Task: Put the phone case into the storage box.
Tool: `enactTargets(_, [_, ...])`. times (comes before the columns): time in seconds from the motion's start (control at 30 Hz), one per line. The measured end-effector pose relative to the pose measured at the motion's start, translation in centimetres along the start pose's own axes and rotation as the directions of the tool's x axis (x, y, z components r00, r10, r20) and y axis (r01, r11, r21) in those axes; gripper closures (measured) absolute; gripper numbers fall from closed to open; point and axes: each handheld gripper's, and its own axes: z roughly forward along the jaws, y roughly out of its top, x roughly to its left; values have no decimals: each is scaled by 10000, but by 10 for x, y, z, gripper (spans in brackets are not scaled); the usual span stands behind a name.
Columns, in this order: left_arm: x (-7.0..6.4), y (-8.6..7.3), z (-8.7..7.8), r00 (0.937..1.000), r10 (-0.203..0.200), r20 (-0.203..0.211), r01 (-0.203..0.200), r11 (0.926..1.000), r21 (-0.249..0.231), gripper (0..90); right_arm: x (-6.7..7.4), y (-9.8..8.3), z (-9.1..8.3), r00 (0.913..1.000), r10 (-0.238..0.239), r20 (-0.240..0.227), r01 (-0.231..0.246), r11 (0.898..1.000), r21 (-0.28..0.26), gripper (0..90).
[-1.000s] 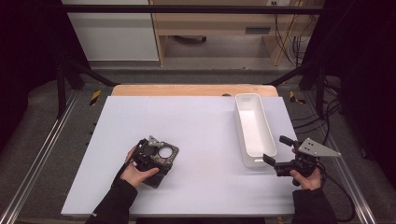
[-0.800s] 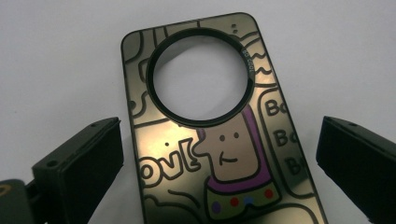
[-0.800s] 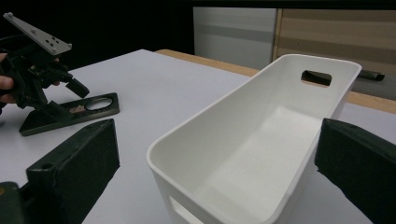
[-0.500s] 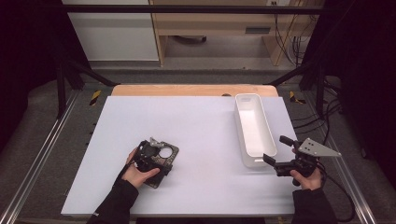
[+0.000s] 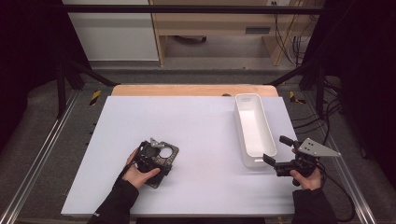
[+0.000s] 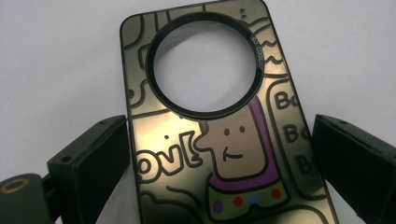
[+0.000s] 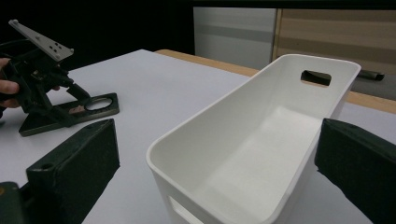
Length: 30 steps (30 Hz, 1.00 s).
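Phone case (image 6: 224,154) lies flat on the white counter (image 5: 205,126), approx 7 o'clock of centre, under left gripper (image 5: 150,157). Looks thin, stiff, glossy, so prob light and slippery; best pinched across its long edges below the round cutout. Left jaws open, straddling it, a gap each side. Right gripper (image 5: 280,151) at 4 o'clock, jaws open wide, empty, facing white bin (image 7: 261,140).

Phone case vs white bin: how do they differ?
The phone case is dark, flat and printed with a cartoon; the white bin is plain, deep and open-topped. The case lies between the left gripper's open jaws; the bin stands ahead of the right gripper. Both rest on the table.
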Motion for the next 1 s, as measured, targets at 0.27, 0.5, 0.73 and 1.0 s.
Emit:
enactTargets(0.27, [0, -1, 0, 10000, 36, -11, -36, 10000, 5, 52, 0, 0, 1, 10000, -1, -15, 1, 10000, 30, 3])
enactTargets(0.5, [-2, -3, 0, 9998, 31, -173, -34, 9998, -175, 52, 1, 0, 1, 10000, -3, -26, 3, 10000, 12, 3])
enactTargets(0.73, [-2, -2, 0, 9998, -111, -160, 110, 9999, -55, 61, 1, 0, 1, 10000, -2, -36, 2, 10000, 35, 3])
enactTargets(1.0, [-2, -1, -1, 9998, -163, -150, 163, 9999, -42, 71, 1, 0, 1, 10000, 4, -51, -3, 10000, 29, 3])
